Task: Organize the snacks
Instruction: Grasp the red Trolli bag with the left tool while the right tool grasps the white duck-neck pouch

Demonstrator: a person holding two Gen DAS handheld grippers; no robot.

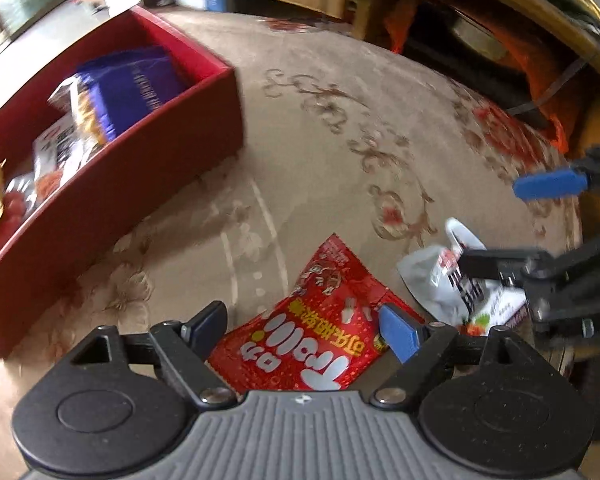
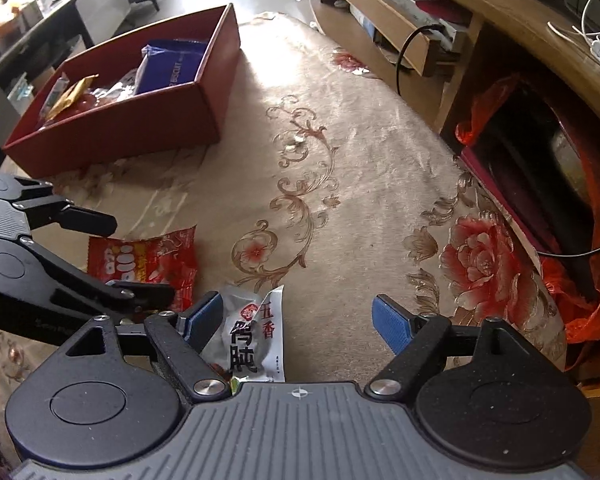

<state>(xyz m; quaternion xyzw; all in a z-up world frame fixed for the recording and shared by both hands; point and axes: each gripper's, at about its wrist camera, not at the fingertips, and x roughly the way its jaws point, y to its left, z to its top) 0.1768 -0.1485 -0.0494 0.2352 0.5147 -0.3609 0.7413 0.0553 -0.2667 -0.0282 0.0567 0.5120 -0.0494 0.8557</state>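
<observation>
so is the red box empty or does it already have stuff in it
Not empty: the open red box already holds a blue packet, a gold wrapper and other snacks.

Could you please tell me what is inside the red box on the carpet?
The red box holds a blue packet, a gold wrapper and clear-wrapped red snacks; its near wall hides anything lower.

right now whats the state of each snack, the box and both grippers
red snack packet: flat on carpet, ungripped
white snack packet: on carpet, ungripped
red box: open, holding snacks
left gripper: open, fingers astride red packet
right gripper: open over white packet
</observation>
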